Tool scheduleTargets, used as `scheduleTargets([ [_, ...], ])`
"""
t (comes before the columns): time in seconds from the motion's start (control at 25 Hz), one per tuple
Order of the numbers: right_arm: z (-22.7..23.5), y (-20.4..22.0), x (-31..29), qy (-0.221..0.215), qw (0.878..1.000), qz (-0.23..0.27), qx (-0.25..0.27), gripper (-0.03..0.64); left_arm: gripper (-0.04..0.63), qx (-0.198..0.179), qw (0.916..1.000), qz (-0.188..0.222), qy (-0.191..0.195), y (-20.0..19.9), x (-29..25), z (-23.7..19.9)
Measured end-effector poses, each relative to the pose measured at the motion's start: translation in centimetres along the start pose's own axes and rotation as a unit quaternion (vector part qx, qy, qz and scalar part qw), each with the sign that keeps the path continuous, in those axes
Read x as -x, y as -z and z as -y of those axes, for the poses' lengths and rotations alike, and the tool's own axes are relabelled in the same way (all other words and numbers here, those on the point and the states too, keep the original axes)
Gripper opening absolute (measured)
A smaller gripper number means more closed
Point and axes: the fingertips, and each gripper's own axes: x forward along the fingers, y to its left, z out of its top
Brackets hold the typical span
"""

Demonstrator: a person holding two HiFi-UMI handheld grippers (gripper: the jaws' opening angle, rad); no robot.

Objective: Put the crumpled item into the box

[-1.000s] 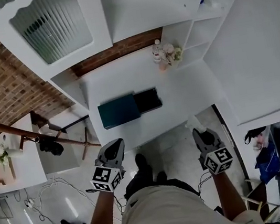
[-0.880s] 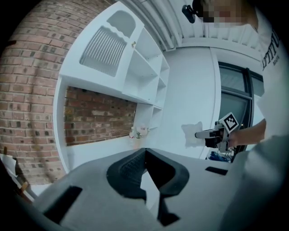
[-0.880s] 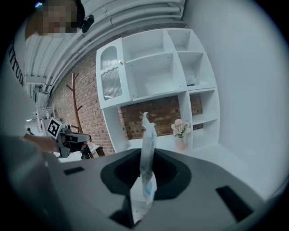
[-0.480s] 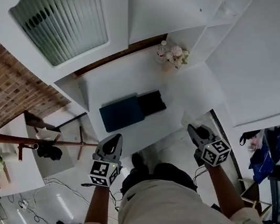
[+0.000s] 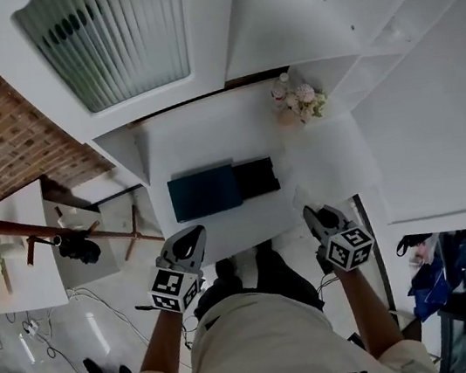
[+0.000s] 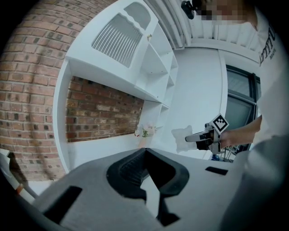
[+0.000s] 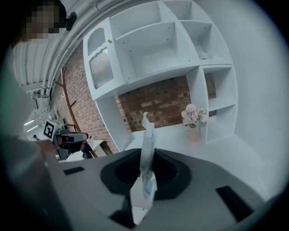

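White crumpled item [image 7: 147, 149] stands upright, pinched between the jaws of the right gripper [image 5: 311, 215]. It is held near the front edge of the white counter [image 5: 207, 137], to the right of the dark teal box [image 5: 205, 192] and apart from it. The left gripper [image 5: 190, 237] is empty, jaws pressed together.

White counter [image 5: 207, 137]: dark box [image 5: 205, 192] mid, flower vase [image 5: 298, 101] back rt.

Both grippers now closer to the counter.
The right gripper [image 5: 312, 215], carrying the crumpled item [image 7: 146, 151], and the left gripper [image 5: 190, 236] have advanced over the white counter's [image 5: 207, 137] edge, toward the dark box [image 5: 205, 192].
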Motion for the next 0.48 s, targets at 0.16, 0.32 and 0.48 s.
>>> scheduleTargets([
  [0.16, 1.1, 0.2, -2.7, -0.031, 0.999, -0.029, 0.008, 0.069, 0.025, 0.011, 0.9997, 0.003, -0.02, -0.3, -1.4, 0.4],
  [0.32, 2.5, 0.5, -5.9, -0.065, 0.995, -0.068, 0.028, 0.071, 0.025, 0.027, 0.9981, 0.01, -0.054, -0.9, -2.8, 0.2],
  [0.48, 4.0, 0.7, -8.4, -0.102, 0.988, -0.103, 0.045, 0.069, 0.025, 0.043, 0.9954, 0.012, -0.085, -0.6, -4.0, 0.6],
])
